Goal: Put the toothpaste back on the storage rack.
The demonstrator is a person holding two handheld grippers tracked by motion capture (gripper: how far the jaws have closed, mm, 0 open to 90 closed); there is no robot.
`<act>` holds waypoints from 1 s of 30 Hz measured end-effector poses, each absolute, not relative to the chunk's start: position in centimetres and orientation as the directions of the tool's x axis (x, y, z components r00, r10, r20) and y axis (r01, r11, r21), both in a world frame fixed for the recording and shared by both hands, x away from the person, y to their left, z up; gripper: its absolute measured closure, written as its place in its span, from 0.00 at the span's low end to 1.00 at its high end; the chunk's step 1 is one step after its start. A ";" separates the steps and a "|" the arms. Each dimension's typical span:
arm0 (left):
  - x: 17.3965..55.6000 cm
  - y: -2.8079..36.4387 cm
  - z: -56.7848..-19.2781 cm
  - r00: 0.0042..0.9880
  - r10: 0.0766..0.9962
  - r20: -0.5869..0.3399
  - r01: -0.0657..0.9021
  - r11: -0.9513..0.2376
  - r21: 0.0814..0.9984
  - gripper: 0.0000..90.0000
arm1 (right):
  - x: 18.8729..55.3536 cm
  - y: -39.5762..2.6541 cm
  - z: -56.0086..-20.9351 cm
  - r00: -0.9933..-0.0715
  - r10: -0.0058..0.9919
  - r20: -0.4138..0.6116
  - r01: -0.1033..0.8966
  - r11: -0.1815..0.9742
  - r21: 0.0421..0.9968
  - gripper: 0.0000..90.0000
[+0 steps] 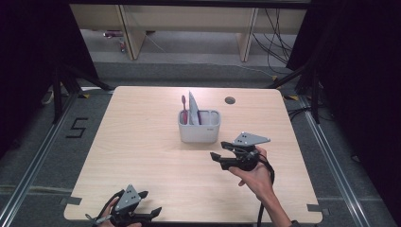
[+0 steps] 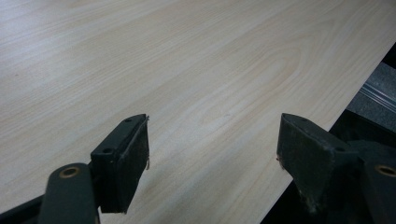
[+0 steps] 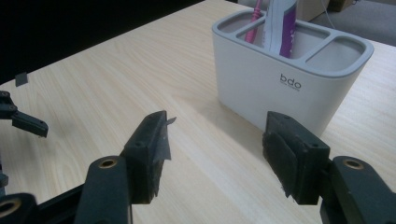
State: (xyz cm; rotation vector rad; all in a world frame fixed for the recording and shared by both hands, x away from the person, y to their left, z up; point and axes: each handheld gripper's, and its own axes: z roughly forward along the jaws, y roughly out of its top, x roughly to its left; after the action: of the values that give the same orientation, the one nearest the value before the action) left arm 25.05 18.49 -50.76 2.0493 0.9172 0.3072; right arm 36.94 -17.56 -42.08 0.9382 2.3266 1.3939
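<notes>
Your right gripper, jaws wide and empty, sits just short of the white holder mid-table. Holder: rigid, smooth, probably light; grip across its wall. Left gripper wide, idle.

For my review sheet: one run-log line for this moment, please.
right gripper: open, empty, near caddy | left gripper: open, empty, table edge | toothbrush, tube: in caddy

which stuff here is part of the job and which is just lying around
Part of the job:
- white holder
- pink toothbrush standing in it
- toothpaste tube standing in it
- right tool, open, beside the holder

Just there:
- left tool, open over bare table
- round hole in the tabletop
- cables on the floor
</notes>
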 end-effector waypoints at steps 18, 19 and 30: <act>25.2 18.5 -50.8 0.687 0.719 -0.110 0.498 -0.355 0.791 0.28 | 35.5 -20.4 -44.0 -0.709 0.686 0.161 0.480 0.302 0.824 0.30; 25.3 18.7 -50.8 0.695 0.712 -0.095 0.495 -0.379 0.782 0.27 | 35.3 -20.5 -44.2 -0.700 0.695 0.164 0.489 0.299 0.820 0.30; 25.1 18.6 -50.9 0.684 0.719 -0.120 0.501 -0.345 0.794 0.28 | 34.3 -21.7 -45.0 -0.688 0.703 0.182 0.516 0.297 0.804 0.30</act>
State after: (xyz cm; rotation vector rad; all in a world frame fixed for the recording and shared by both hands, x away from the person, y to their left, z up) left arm 25.08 18.63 -50.88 2.0204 0.9393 0.3156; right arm 34.34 -21.71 -45.03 1.1260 2.3566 1.3398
